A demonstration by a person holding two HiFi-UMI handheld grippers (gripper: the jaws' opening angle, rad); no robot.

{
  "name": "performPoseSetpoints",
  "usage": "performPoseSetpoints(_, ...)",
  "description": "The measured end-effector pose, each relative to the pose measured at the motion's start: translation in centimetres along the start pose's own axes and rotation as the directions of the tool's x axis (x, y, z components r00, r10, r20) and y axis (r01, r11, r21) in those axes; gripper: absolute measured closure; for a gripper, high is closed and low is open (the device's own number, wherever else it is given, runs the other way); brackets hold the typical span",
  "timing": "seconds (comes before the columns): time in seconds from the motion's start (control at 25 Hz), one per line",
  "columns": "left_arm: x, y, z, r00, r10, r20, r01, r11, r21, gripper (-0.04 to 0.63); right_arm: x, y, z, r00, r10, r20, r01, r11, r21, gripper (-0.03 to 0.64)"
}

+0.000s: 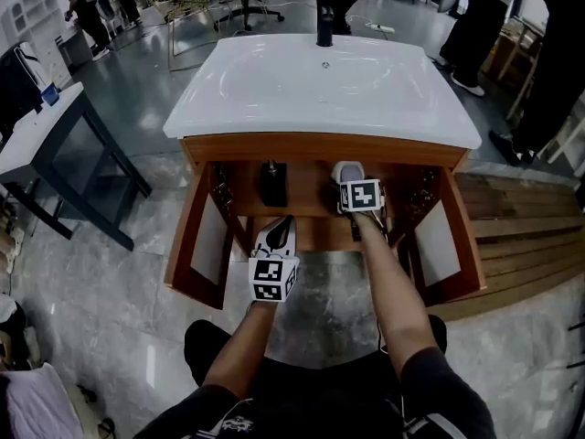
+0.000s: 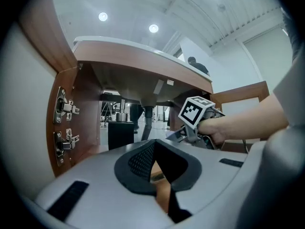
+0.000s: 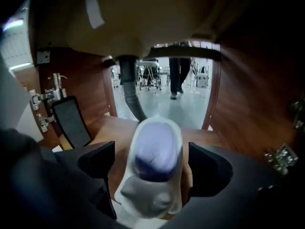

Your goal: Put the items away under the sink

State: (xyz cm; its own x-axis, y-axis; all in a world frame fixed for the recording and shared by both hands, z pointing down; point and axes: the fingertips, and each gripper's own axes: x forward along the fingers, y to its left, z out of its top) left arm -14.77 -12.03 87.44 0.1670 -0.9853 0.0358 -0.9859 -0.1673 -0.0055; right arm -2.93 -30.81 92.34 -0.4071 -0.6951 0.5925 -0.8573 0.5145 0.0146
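Note:
Under the white sink point(image 1: 320, 85) the wooden cabinet point(image 1: 311, 144) stands with both doors swung out. My right gripper point(image 1: 352, 183) reaches inside it, shut on a white pouch point(image 3: 155, 151) with purple contents; the pouch point(image 1: 347, 168) points toward the back of the shelf. A black pump bottle point(image 1: 272, 183) stands upright on the shelf to the left, also seen in the right gripper view point(image 3: 71, 120) and the left gripper view point(image 2: 120, 132). My left gripper point(image 1: 281, 225) hovers level at the cabinet's front, shut point(image 2: 159, 175) with nothing in it.
The grey drain pipe point(image 3: 128, 87) drops from the basin at the shelf's back middle. Left door point(image 1: 196, 245) and right door point(image 1: 452, 240) flank my arms. Wooden planks point(image 1: 521, 236) lie on the floor at right, a dark table point(image 1: 55, 135) at left. People stand behind the sink.

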Motion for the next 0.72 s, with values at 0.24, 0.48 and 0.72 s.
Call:
performPoseSetpoints(0.24,-0.4,-0.6,1.2,0.999,-0.01,0.036,0.011,1.0,-0.027,0.589,-7.3,2.9,2.3,0.974,0.036,0.222,-0.013,0.995,-0.102,0.141)
performPoseSetpoints(0.48,-0.6,-1.2,3.1,0.997,-0.015,0.075,0.018,0.999,-0.04,0.589,-15.1,5.4,1.9,0.912,0.088,0.4,-0.03,0.988,-0.15,0.141)
performPoseSetpoints(0.72,-0.9,-2.5,6.6,0.993,-0.034,0.115,0.04,0.998,-0.046,0.589,-20.3,6.0,2.7,0.862,0.073,0.501,0.014,0.986,-0.168,0.319)
